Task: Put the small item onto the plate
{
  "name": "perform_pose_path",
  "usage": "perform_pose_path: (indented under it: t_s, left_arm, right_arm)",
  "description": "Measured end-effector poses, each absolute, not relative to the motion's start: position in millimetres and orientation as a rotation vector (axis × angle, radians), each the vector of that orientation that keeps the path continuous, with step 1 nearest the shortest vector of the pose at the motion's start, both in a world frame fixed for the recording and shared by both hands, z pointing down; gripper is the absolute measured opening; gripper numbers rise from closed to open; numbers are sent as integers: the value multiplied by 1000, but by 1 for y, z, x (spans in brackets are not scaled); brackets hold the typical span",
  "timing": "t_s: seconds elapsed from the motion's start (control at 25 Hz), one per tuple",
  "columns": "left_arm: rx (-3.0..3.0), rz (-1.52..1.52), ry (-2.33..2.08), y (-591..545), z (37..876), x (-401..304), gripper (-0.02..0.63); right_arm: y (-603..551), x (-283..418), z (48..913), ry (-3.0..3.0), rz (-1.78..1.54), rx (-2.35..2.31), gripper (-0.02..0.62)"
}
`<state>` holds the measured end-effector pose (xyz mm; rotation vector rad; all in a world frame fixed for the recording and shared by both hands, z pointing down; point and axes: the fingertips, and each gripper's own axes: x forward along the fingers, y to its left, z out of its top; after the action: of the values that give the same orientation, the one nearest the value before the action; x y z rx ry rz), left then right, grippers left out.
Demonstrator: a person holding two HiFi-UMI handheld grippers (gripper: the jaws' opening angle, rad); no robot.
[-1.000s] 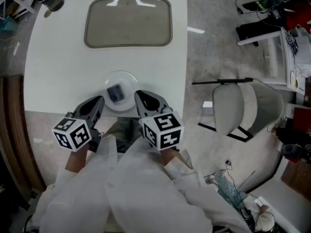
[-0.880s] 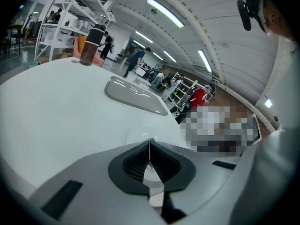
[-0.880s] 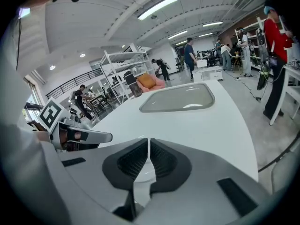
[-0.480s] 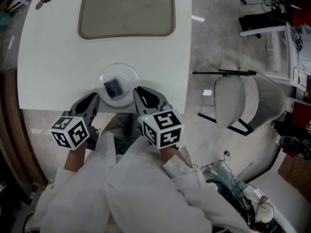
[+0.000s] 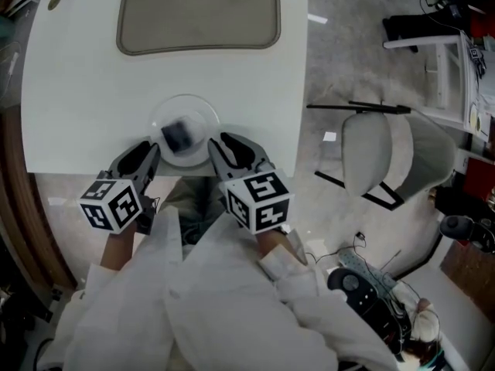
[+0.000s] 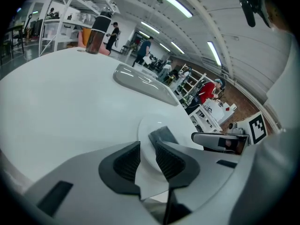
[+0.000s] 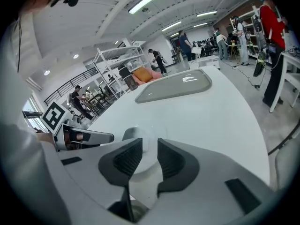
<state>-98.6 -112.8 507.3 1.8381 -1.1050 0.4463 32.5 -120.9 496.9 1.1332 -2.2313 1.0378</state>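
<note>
Lower left of frame: left gripper (image 5: 145,151), grey moulded plastic shell, black ribbed pads (image 6: 126,161) on both jaws. White cube with black square markers (image 5: 112,205) fitted at rear. Lower centre: right gripper (image 5: 224,144), identical grey shell and black pads; matching marker cube (image 5: 259,201) at rear. Operator clothing: white long-sleeved coat (image 5: 232,308), loose, creased, cuffs at wrists.

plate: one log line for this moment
plate at table edge; small item on plate; left gripper, right gripper: jaws just opened, plate rim between

White table (image 5: 77,91) with plate (image 5: 203,111), tray (image 5: 197,14)
</note>
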Motion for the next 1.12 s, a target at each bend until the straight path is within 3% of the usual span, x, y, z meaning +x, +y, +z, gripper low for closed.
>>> perform_pose_path:
  t_s: [0.36, 1.12]
  left_arm:
    - [1805, 490, -1107, -116, 518, -98, 115]
    - [1743, 457, -1082, -118, 523, -97, 118]
  right_arm:
    - [-123, 36, 513, -2190, 1082, 1110, 141]
    - [-125, 34, 530, -2103, 1141, 1136, 144]
